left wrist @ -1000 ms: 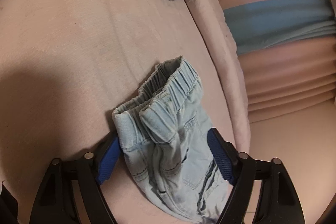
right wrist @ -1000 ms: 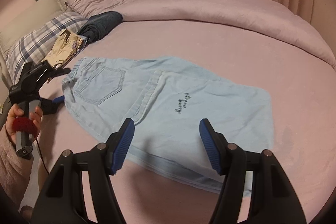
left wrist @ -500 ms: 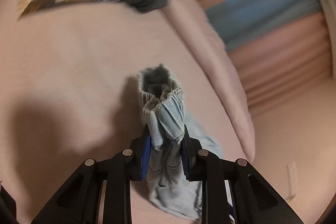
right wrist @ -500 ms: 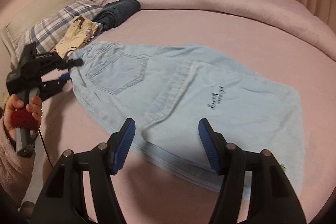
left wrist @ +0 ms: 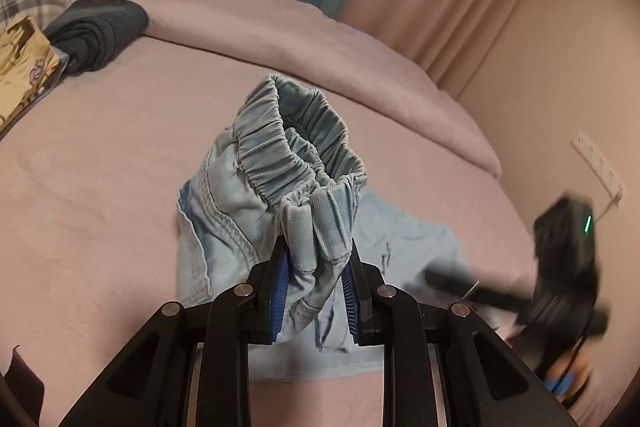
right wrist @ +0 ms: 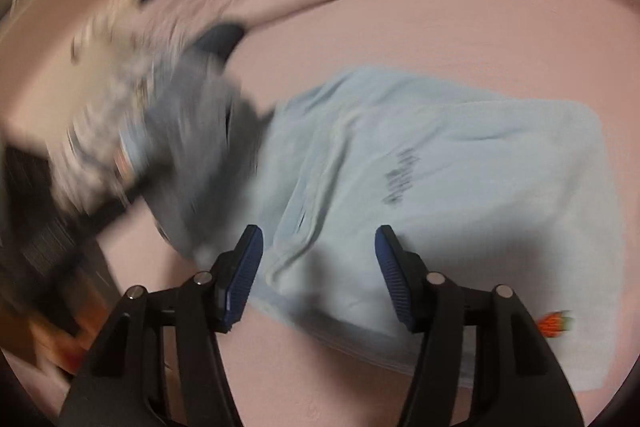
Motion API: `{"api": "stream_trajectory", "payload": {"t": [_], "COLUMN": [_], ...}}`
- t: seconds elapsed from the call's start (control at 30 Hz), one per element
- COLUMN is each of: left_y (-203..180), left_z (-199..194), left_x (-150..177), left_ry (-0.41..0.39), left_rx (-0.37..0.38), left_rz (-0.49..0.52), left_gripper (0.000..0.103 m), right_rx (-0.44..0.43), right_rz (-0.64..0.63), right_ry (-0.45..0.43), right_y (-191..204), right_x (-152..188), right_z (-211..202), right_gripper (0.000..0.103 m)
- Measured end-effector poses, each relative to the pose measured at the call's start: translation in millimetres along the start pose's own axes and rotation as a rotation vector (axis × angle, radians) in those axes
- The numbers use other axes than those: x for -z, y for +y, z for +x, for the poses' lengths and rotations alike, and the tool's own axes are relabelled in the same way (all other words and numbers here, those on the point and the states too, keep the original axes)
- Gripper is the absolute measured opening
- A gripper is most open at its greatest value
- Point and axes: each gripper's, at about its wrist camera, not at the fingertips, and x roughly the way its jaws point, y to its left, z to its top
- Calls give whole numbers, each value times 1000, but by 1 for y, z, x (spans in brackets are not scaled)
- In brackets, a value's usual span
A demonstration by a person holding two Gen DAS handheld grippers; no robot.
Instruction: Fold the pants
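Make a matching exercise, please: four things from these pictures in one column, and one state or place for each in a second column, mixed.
Things:
1. left tool
2. right tool
3. light denim pants
4. dark folded garment

States or places:
A. open, above the spread pant legs
B. lies near the quilt's edge
C. shut on the elastic waistband
D. waist end lifted, legs flat on the pink bed

Pairs: 1-C, 2-A, 3-D, 4-B

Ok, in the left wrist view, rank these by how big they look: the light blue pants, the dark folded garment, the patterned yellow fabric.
1. light blue pants, largest, though nearness to the camera inflates them
2. dark folded garment
3. patterned yellow fabric, cut off by the frame edge, so its rank against the dark garment is unsure
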Motion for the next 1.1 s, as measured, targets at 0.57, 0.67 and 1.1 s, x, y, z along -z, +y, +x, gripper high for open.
{"api": "stream_trajectory", "payload": {"t": [0.57, 0.67, 1.1], "left_y": [-46, -47, -90], "left_z": [32, 27, 32], "left_x": [24, 19, 4], "left_ry": [143, 134, 124], "left_rx": [-43, -24, 101], "left_rz": [315, 294, 343], "left_gripper": [23, 23, 23], "right_rx": [-134, -82, -115], "right_rz": [-3, -37, -15], "right_ry": [157, 173, 33], "right_y": [50, 45, 8], "right_x": [-75, -80, -91], "right_z": [41, 48, -20], "right_gripper": [65, 16, 6]}}
